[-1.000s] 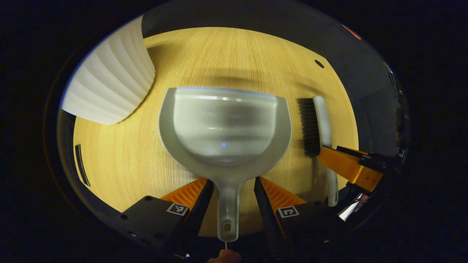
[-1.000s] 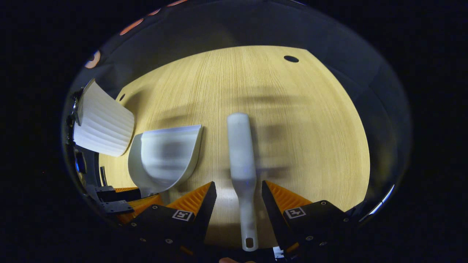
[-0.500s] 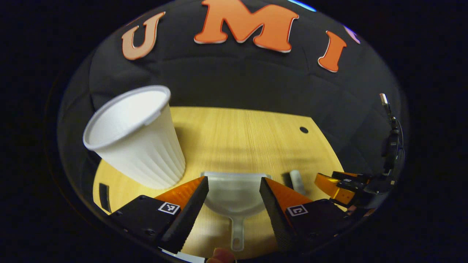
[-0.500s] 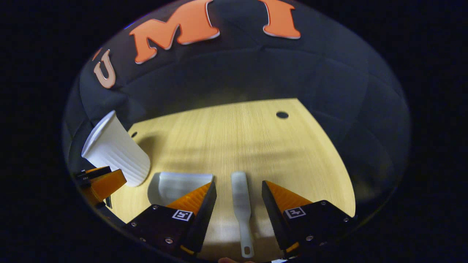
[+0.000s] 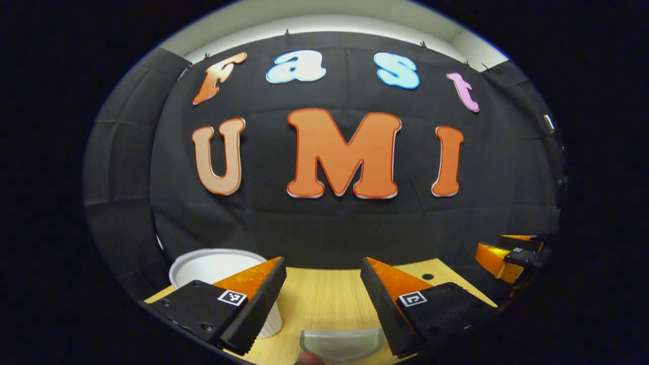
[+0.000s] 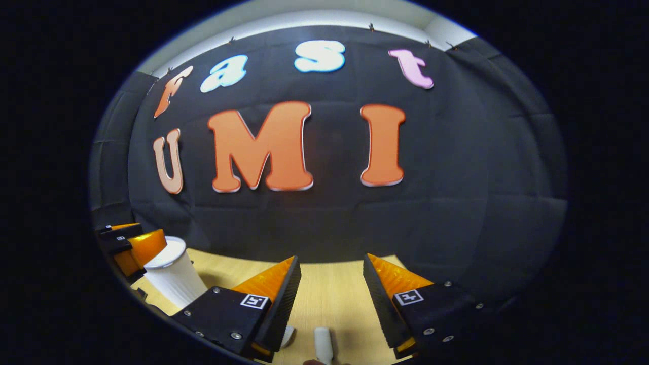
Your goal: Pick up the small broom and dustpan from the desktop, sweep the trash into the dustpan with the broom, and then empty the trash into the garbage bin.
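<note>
A translucent grey dustpan [image 5: 338,343] lies on the wooden table [image 5: 324,299], its front lip showing low between the fingers of my left gripper [image 5: 323,263], which is open and holds nothing. In the right gripper view, the pale tip of the small broom [image 6: 323,345] lies on the table [image 6: 329,294] below my right gripper [image 6: 329,259], also open with nothing in it. A white ribbed cup-shaped bin [image 5: 210,263] stands upright behind the left finger, and the bin [image 6: 172,278] is at the left in the right gripper view.
Both cameras point level at the booth's black cloth wall behind the table. The right gripper [image 5: 507,253] shows at the far right of the left gripper view. The left gripper [image 6: 129,246] shows at the far left of the right gripper view, beside the bin.
Both grippers have tipped up from looking down at the table to facing the wall. The dustpan and broom have slid to the bottom edge of the views. Both grippers stayed open.
</note>
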